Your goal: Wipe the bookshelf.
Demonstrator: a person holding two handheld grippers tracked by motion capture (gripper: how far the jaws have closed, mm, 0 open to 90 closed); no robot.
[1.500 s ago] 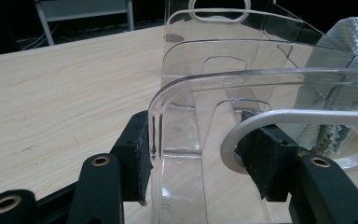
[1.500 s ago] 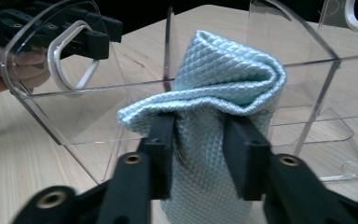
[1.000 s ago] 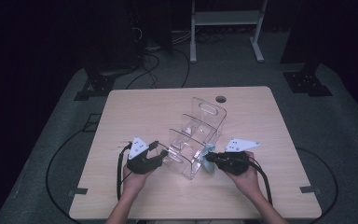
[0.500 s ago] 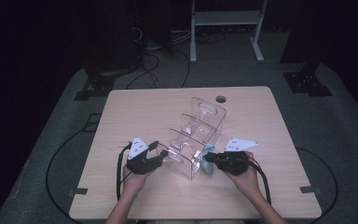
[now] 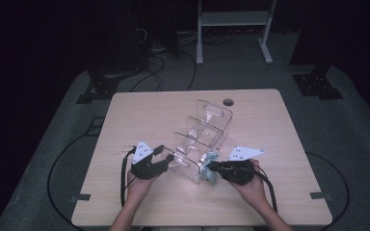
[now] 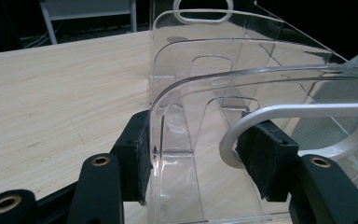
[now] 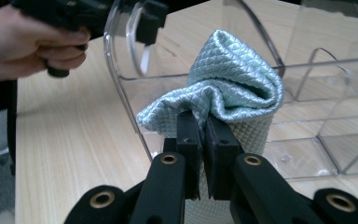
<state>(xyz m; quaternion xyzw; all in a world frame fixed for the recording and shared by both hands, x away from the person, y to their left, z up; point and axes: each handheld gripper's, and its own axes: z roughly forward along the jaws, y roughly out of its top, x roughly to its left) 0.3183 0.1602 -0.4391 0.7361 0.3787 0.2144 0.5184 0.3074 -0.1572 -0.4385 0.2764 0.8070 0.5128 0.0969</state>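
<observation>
A clear plastic organizer [image 5: 204, 130] with several compartments lies on the wooden table [image 5: 139, 115]. My left gripper [image 5: 169, 159] is shut on its near-left end; in the left gripper view the pads [image 6: 140, 154] press the clear curved wall [image 6: 191, 93] and a white handle ring [image 6: 307, 111] between them. My right gripper [image 5: 211, 167] is shut on a pale blue-green quilted cloth [image 5: 210, 177] at the organizer's near-right end. In the right gripper view the jaws [image 7: 204, 126] pinch the bunched cloth [image 7: 233, 84] against the clear wall [image 7: 307, 84], and the left gripper [image 7: 140, 23] shows beyond it.
A round hole [image 5: 228, 102] sits in the table near its far edge. Cables [image 5: 125, 168] trail from both grippers toward the near edge. Bare wood lies to the left and right of the organizer. Dark floor with stands and cables surrounds the table.
</observation>
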